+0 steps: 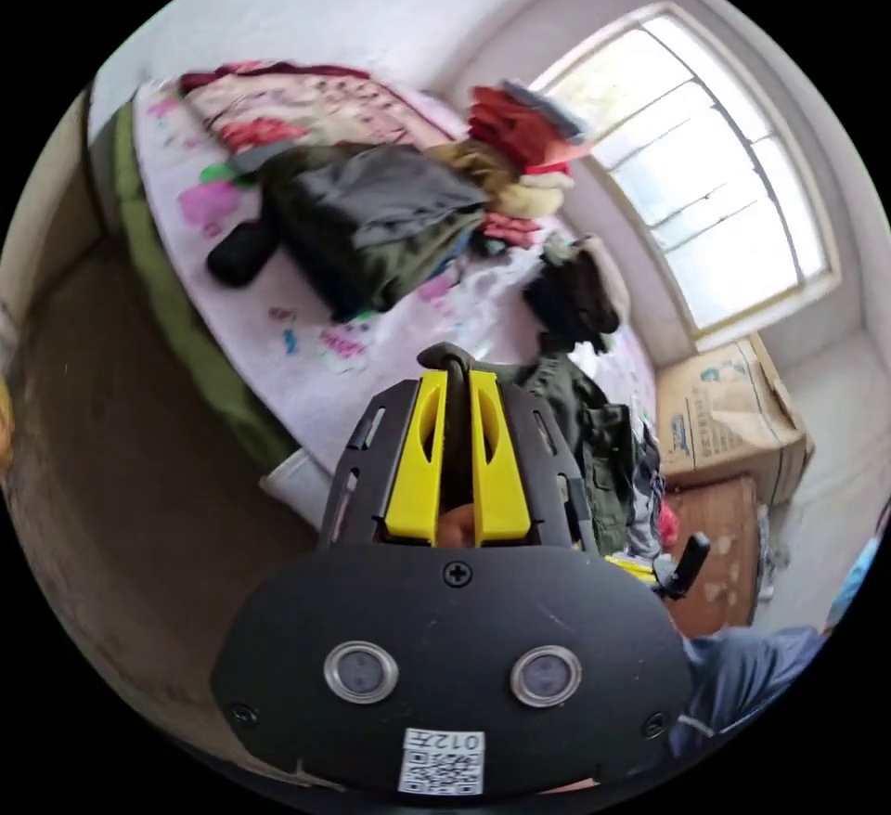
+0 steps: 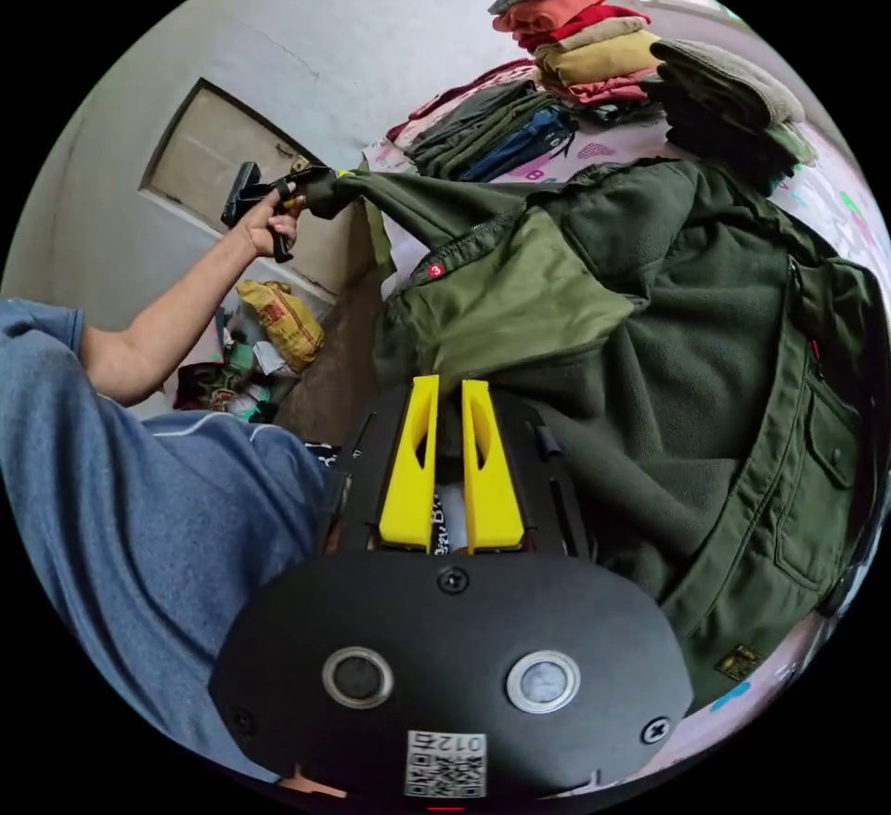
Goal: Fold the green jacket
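The green jacket [image 2: 668, 342] lies spread over the bed, its fleece lining up and a pocketed front panel at the right. In the right gripper view my right gripper [image 2: 450, 385] is shut on the jacket's edge near the collar. The left gripper [image 2: 278, 193], held by a hand, pulls a sleeve end out to the upper left. In the left gripper view my left gripper [image 1: 458, 376] is shut on that dark green sleeve cuff, and the rest of the jacket [image 1: 594, 444] hangs beyond it toward the bed's edge.
Stacks of folded clothes [image 2: 575, 26] sit on the bed [image 1: 278, 332] beside a dark folded pile [image 1: 371, 221]. A window [image 1: 705, 165] and a cardboard box [image 1: 733, 416] stand past the bed. A person's blue sleeve [image 2: 139, 462] is close by. Bags [image 2: 278, 318] lie on the floor.
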Tool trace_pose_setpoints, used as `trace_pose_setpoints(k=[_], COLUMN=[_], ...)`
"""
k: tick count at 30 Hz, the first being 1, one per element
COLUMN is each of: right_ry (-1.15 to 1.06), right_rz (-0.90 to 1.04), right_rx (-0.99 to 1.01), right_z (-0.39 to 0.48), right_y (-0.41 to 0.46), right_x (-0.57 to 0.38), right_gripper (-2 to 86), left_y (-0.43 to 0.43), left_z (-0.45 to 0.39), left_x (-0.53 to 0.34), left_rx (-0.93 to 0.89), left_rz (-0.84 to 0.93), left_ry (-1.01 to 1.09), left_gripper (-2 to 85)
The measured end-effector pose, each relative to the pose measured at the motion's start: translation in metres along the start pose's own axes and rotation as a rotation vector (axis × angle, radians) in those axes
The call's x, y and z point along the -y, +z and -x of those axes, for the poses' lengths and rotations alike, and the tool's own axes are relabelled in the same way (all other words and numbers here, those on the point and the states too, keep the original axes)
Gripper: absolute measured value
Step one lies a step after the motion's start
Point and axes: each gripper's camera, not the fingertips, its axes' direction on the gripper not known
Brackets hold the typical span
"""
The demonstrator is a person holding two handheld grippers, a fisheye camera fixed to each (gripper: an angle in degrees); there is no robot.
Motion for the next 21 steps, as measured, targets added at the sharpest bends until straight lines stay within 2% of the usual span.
trace_pose_setpoints(k=[3, 5, 7, 8, 9, 11, 15, 21], right_ry=[0.125, 0.2, 0.216, 0.203, 0.159, 0.065, -0.135, -0.098], right_rz=[-0.08, -0.119, -0.129, -0.123, -0.09, -0.024, 0.084, 0.246], right_rx=[-0.028, -0.105, -0.342, -0.397, -0.507, -0.651, -0.968, -0.976], right_z=[-0.021, -0.04, -0.056, -0.059, -0.063, -0.069, -0.099, -0.192], right_y=[-0.009, -0.023, -0.037, -0.039, -0.04, -0.034, -0.02, -0.028], right_x=[0.006, 0.007, 0.015, 0.019, 0.032, 0.056, 0.12, 0.212], right_gripper=[6.7, 8.0, 8.9, 9.1, 9.6, 10.3, 11.0, 13.5], left_y=[0.016, 0.013, -0.005, -0.01, -0.016, -0.011, 0.056, 0.185], left_z=[0.044, 0.065, 0.08, 0.079, 0.07, 0.041, -0.073, -0.225], left_x=[-0.008, -0.017, -0.034, -0.036, -0.035, -0.023, 0.006, -0.012], left_rx=[0.094, 0.116, 0.079, 0.069, 0.062, 0.068, -0.041, -0.379], left_rz=[0.039, -0.018, -0.207, -0.255, -0.305, -0.278, -0.026, 0.294], left_ry=[-0.141, -0.24, -0.351, -0.346, -0.294, -0.147, 0.281, 0.573], left_gripper=[1.9, 1.4, 0.9, 0.8, 0.7, 0.7, 0.5, 0.5])
